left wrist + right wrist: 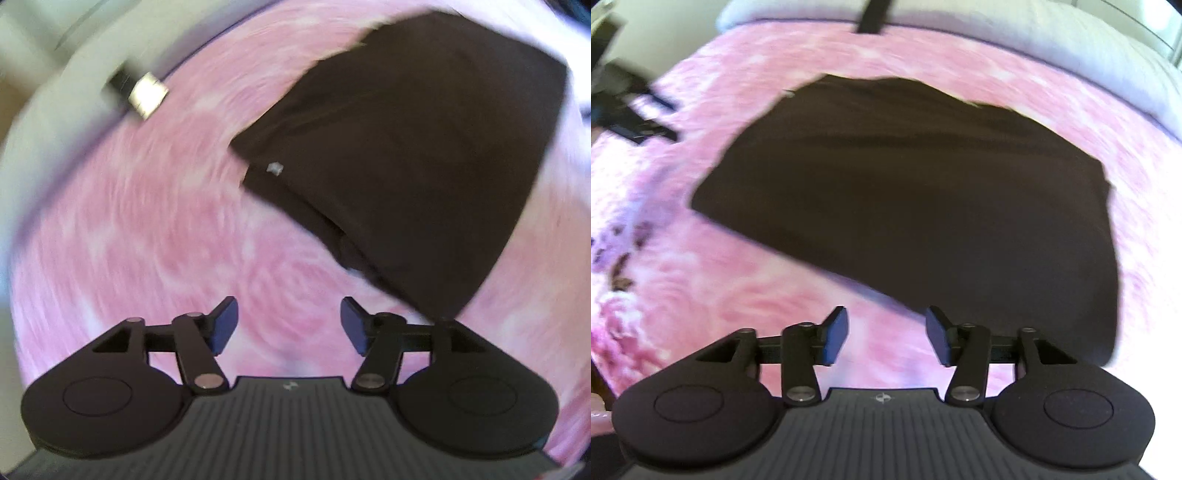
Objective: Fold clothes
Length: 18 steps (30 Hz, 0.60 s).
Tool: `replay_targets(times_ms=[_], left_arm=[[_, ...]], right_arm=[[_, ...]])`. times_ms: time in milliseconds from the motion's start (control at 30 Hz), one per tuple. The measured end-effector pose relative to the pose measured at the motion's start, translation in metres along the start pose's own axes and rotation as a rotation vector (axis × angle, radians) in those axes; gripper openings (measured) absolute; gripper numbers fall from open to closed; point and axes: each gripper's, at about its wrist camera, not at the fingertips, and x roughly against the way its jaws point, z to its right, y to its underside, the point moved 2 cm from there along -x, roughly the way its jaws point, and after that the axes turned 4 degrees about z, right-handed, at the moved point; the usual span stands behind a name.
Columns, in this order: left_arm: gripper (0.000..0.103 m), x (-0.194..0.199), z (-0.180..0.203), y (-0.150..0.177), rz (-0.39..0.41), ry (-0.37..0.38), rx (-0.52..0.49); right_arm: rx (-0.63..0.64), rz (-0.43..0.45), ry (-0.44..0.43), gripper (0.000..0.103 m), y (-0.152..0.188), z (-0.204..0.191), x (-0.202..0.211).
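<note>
A dark brown folded garment (908, 199) lies flat on the pink bed cover (738, 288), its long axis running from the lower right toward the upper left in the right wrist view. The right gripper (886, 338) hangs over its near edge, fingers apart and empty. The left gripper (288, 328) is likewise parted, holding nothing, over bare cover beside the garment (424, 147).

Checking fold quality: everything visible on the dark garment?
The dark garment is dark brown, soft matte fabric, lying flat and folded into a rough slab on the pink bedspread. A small pale tag or mark sits near one edge. Layered edges show along one side. Neither gripper touches it.
</note>
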Motion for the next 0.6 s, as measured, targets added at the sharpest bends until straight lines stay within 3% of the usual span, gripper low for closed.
replay_targets(times_ms=[133, 200, 300, 467, 600], left_arm=[[0.064, -0.03, 0.004, 0.008, 0.148, -0.037, -0.435], [0.064, -0.051, 0.001, 0.017, 0.217, -0.033, -0.584], [0.064, -0.076, -0.003, 0.035, 0.304, -0.016, -0.797], [0.065, -0.094, -0.012, 0.052, 0.437, 0.031, -0.973], [0.081, -0.102, -0.016, 0.057, 0.541, 0.028, -1.058]], right_arm=[[0.05, 0.041, -0.015, 0.055, -0.023, -0.071, -0.013], [0.074, 0.059, -0.009, 0.057, -0.036, -0.11, -0.027], [0.133, 0.089, 0.052, 0.068, -0.043, -0.164, -0.051], [0.217, 0.036, 0.18, 0.071, -0.048, -0.223, -0.1], [0.379, 0.036, 0.295, 0.069, -0.051, -0.248, -0.122]])
